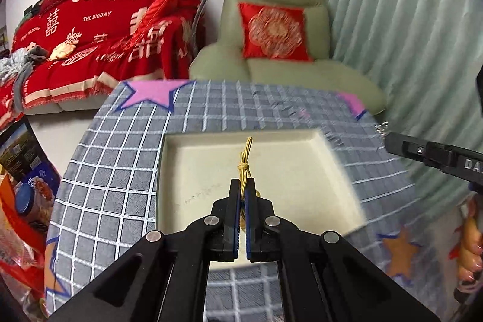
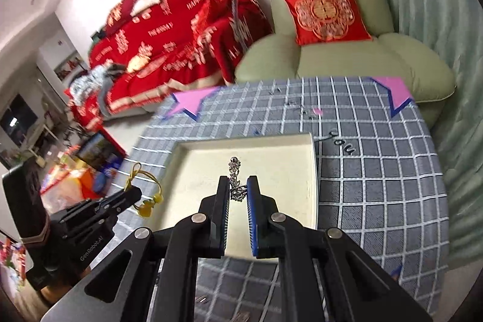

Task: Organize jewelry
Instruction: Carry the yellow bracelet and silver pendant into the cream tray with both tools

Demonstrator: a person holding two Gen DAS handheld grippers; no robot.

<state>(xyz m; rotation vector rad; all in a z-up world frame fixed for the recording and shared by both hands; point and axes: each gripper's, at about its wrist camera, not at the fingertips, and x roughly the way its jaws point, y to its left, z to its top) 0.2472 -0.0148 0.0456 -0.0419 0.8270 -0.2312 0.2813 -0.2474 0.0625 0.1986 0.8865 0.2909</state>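
Your 2 pictures are bright, with soft, even room light and almost no shadows. You get round, bent edges with black corners. The red sofa and curtain look smeared with blur. The cream tray shows no glare.

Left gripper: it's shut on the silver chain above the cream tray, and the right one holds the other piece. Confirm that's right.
Not quite. The left gripper is shut on the yellow cord, not the silver chain; the left wrist view shows the cord pinched between its fingers above the cream tray. The silver chain is in the right gripper, as the right wrist view shows.
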